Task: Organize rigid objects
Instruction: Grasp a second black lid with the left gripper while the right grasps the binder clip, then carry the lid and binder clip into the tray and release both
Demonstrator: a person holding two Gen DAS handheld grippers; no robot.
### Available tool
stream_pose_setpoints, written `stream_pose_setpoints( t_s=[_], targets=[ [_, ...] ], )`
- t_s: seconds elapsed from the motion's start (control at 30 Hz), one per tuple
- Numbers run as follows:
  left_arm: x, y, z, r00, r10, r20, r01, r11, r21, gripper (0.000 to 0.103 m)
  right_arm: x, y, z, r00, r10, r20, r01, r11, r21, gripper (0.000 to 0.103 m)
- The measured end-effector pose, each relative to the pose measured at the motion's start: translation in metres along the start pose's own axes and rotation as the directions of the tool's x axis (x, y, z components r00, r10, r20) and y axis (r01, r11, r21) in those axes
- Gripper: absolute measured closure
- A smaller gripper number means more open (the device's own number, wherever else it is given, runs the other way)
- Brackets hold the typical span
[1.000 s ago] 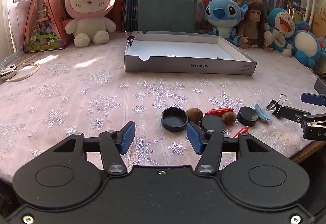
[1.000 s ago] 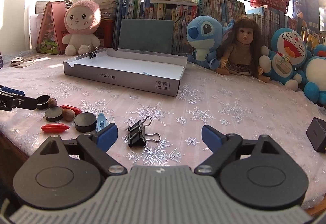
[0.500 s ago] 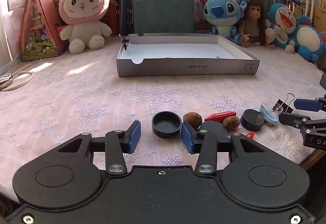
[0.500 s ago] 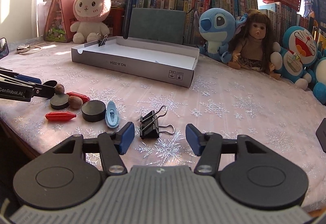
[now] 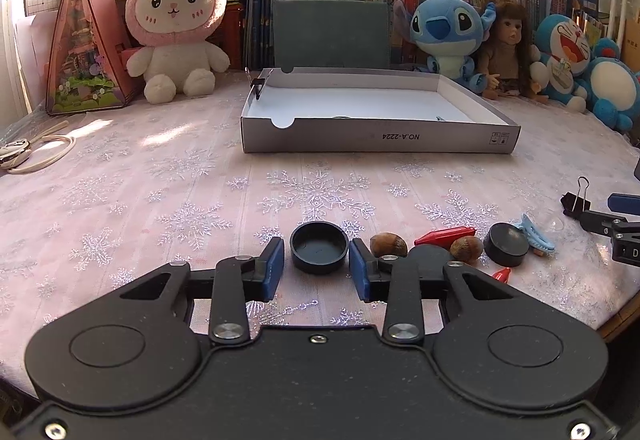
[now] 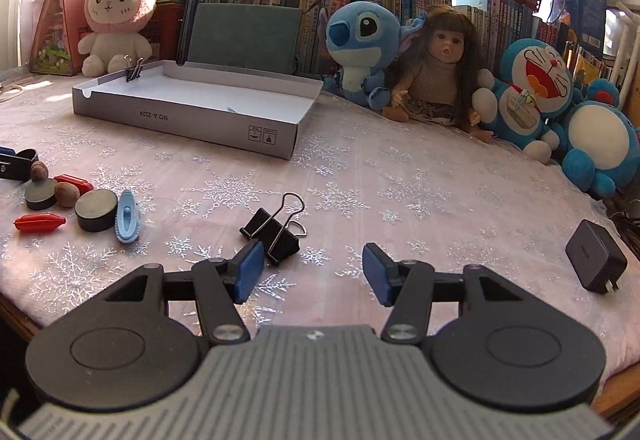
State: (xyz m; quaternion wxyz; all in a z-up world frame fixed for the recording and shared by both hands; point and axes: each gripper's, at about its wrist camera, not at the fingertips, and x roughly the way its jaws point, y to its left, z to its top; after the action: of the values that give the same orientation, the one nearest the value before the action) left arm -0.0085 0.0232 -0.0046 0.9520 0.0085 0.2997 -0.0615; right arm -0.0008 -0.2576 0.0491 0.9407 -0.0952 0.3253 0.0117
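- Black cap (image 5: 319,247) sits open side up on the tablecloth (image 5: 160,176), near edge, dead centre between the left gripper (image 5: 316,268) pads.
- Left gripper: jaws apart, narrow gap each side of the cap. Bracketing, not clamped yet as far as I can tell.
- Right of the cap: two nuts (image 5: 388,244), red pieces (image 5: 444,235), flat black discs (image 5: 506,244), blue hair clip (image 5: 536,236). All tightly packed.
- Cardboard box (image 5: 380,138) lies further back, centre-right, open top; likely the drop target.
- Right gripper (image 6: 312,272): jaws wide apart, holding nothing. Black binder clip (image 6: 272,230) lies just ahead of its left pad, off-centre, not between the pads.
- Risks, judged from here:
  - Right pad of the left gripper is close to the near nut; closing could nudge it and roll it.
  - Cap is low and round-walled; pads set high would squeeze it out.
  - Right gripper closing as-is would miss the binder clip or push it sideways.
  - The cluster sits near the table edge, so anything knocked could drop off.
- View differences:
  - Right wrist shows a binder clip on the box's far-left wall (image 6: 134,68) clearly, plus a black charger (image 6: 596,260) far right; left wrist misses the charger.
  - Left wrist shows the cap; in the right wrist view it's hidden behind the left gripper tip.
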Motion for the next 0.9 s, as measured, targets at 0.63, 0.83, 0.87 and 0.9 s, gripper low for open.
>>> stream_pose_setpoints(
  t_s=[0.63,0.83,0.87,0.9],
  targets=[
    [0.004,-0.004,0.001,1.000,0.014,0.015,-0.014,1.000,0.006,0.073,0.012,-0.007,0.014,0.998,0.051,-0.020,-0.046,0.976,0.214,0.034],
    [0.004,-0.007,0.001,0.999,0.022,0.025,-0.023,1.000,0.004,0.073,0.019,0.000,0.015,0.998,0.053,-0.044,-0.041,0.970,0.238,0.041],
    [0.004,-0.006,0.002,0.999,0.021,0.025,-0.021,1.000,0.000,0.073,0.019,0.001,0.015,0.998,0.049,-0.047,-0.036,0.972,0.233,0.053],
    [0.004,-0.006,0.003,0.999,0.021,0.027,-0.021,1.000,-0.003,0.073,0.020,0.003,0.016,0.998,0.039,-0.048,-0.028,0.974,0.225,0.061]
  ],
)
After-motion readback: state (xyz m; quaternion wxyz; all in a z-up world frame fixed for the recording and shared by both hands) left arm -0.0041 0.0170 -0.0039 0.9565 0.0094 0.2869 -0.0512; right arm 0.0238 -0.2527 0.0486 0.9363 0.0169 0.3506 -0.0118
